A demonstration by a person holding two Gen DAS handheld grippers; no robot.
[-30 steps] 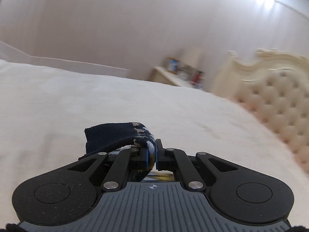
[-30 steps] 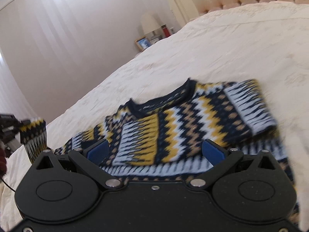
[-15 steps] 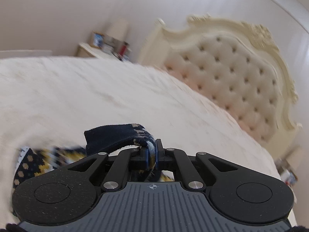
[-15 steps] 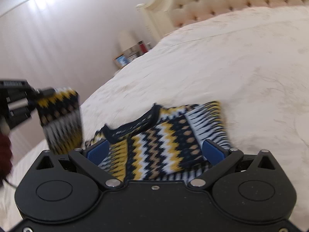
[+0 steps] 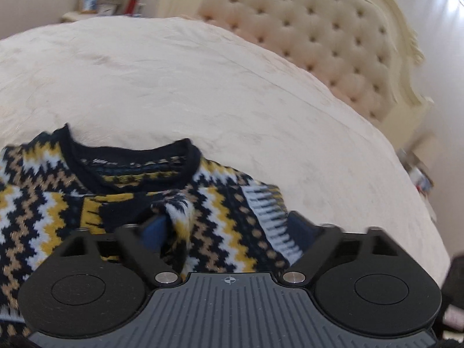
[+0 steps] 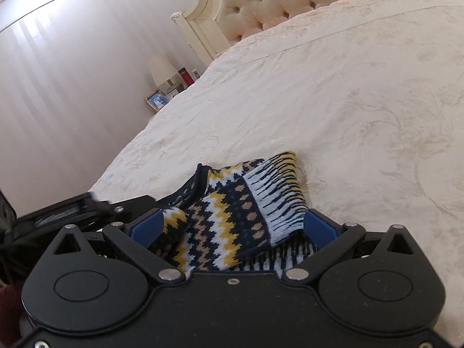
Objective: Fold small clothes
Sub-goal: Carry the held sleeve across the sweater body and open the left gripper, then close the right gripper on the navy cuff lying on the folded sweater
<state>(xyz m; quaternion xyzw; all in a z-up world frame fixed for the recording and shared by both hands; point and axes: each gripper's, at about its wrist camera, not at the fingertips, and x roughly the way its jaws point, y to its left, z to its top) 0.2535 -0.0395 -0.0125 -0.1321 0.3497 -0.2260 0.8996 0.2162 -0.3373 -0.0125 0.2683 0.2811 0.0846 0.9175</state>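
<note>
One cream bed (image 6: pixel 333 92), tufted headboard (image 5: pixel 327 29), curtained wall (image 6: pixel 58 87).

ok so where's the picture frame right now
In the right wrist view the picture frame sits at left on the nightstand, in front of the lamp and beside the bed. The left wrist view shows it at top left.

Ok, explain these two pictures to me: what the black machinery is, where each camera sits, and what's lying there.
No robot here: a person holds a two-finger gripper in each hand, with a camera on each looking along its fingers. The black shape at the bottom of each picture is that gripper. One view shows the left gripper, its jaws opening and letting go of a sleeve. The other shows the right gripper, open and holding nothing. A patterned sweater lies on a cream bed, sleeves folded across its front.
</note>
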